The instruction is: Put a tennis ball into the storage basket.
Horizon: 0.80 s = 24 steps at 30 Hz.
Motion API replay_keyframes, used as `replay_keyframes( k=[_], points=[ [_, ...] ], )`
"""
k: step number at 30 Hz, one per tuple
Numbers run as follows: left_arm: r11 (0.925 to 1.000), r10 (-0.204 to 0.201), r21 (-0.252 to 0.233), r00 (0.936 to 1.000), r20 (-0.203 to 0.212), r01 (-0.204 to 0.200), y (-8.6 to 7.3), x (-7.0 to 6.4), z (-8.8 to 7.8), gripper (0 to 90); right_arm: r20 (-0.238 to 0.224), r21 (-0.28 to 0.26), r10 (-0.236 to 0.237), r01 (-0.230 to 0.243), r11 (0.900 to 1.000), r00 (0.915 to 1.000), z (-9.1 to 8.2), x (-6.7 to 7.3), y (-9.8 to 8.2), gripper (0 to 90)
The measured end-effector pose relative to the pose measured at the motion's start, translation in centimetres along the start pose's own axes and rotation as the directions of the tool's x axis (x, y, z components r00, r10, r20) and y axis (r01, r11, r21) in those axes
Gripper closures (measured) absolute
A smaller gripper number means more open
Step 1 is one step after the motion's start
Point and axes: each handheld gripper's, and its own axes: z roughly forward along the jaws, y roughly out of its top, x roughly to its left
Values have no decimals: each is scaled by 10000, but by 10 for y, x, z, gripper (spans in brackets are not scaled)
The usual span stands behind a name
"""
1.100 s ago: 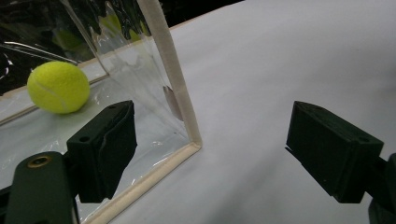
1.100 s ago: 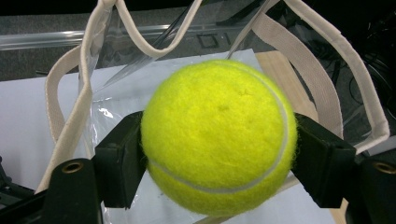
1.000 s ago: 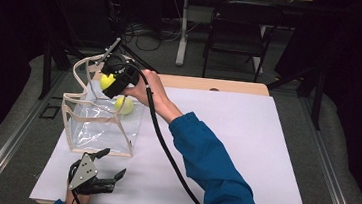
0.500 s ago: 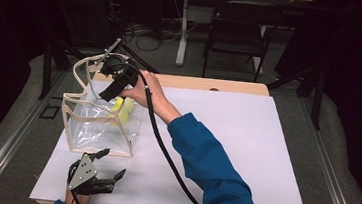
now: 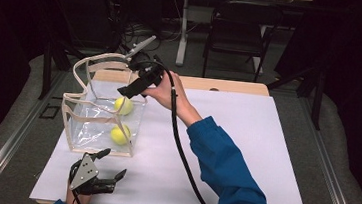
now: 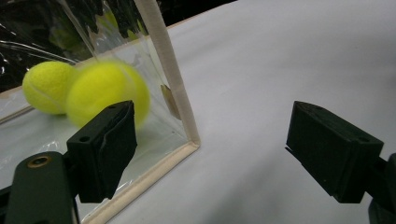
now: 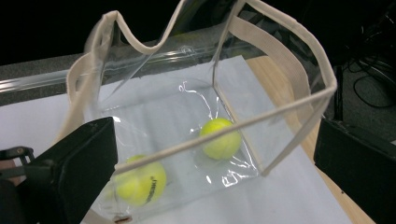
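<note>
1. The clear plastic bag point(image 5: 99, 117) stands upright at the left of the white table point(image 5: 244, 153), its mouth open to the top and its cream fabric trim running along every edge and up into two looped handles.
2. Two tennis balls are inside it. One tennis ball point(image 5: 123, 105) sits toward the far side of the bag, the other tennis ball point(image 5: 120, 134) toward the near side, both at the bag's right wall.
3. In the right gripper view the pair shows through the open mouth: the far ball point(image 7: 220, 138) rests on the bag floor close to a corner, the near ball point(image 7: 140, 183) lies apart from it with dark print on its felt.
4. Both balls are bright yellow-green and fuzzy; in the left gripper view one ball point(image 6: 108, 93) is smeared with blur, the other ball point(image 6: 45, 87) is sharp just beside it.
5. The right gripper point(image 5: 131, 88) hangs above the bag's far right corner, angled down toward the mouth. Its jaws have just been opening and stand wide, with nothing clamped between them.
6. The left gripper point(image 5: 112, 166) lies low at the near left of the table, just in front of the bag's near edge, jaws spread wide and gripping nothing.
</note>
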Motion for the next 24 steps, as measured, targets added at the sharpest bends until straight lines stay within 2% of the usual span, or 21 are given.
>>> replay_keyframes(
  k=[11,20,24],
  points=[
    [10000,-20,-27,10000,-59,20,0,-1,1,159,157,11,155,-155,9999,9998,-26,-12,-33,0],
    [10000,14,-1,10000,-76,-14,1,-1,2,159,397,99,303,-307,9995,9987,-40,-16,-58,0],
    [10000,17,-29,10000,-75,-18,1,-1,2,159,524,133,351,-358,9993,9980,-51,-16,-72,0]
  ],
)
